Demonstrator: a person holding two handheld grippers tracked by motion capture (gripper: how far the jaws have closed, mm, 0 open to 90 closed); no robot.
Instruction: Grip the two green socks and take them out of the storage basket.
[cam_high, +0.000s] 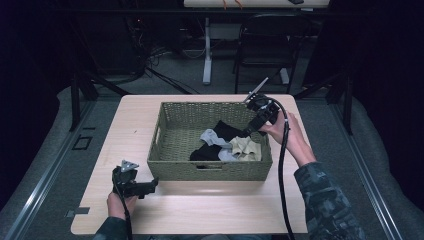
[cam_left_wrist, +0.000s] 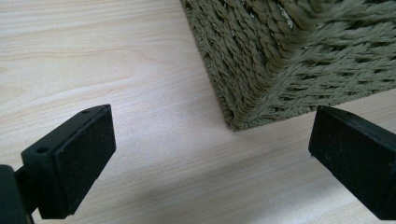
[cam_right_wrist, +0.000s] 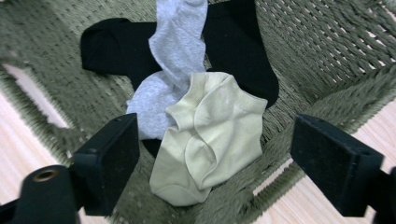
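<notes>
Forearms enter the high view; the left gripper (cam_high: 150, 187) rests by the basket's (cam_high: 210, 170) near-left corner, the right gripper (cam_high: 251, 128) over its right rim. Left gripper view: jaws wide, empty, framing that corner. Right gripper view: jaws wide above the cream sock (cam_right_wrist: 212, 135); probably best to drop straight down, pinching it clear of the grey sock (cam_right_wrist: 175, 51).

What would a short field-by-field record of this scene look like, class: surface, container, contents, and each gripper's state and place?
Surface: light wooden table
Container: woven basket
Contents: black sock, grey sock, cream sock, heaped together
Left gripper: open, low over the table by the basket's near left corner
Right gripper: open, above the cream sock, holding nothing
</notes>
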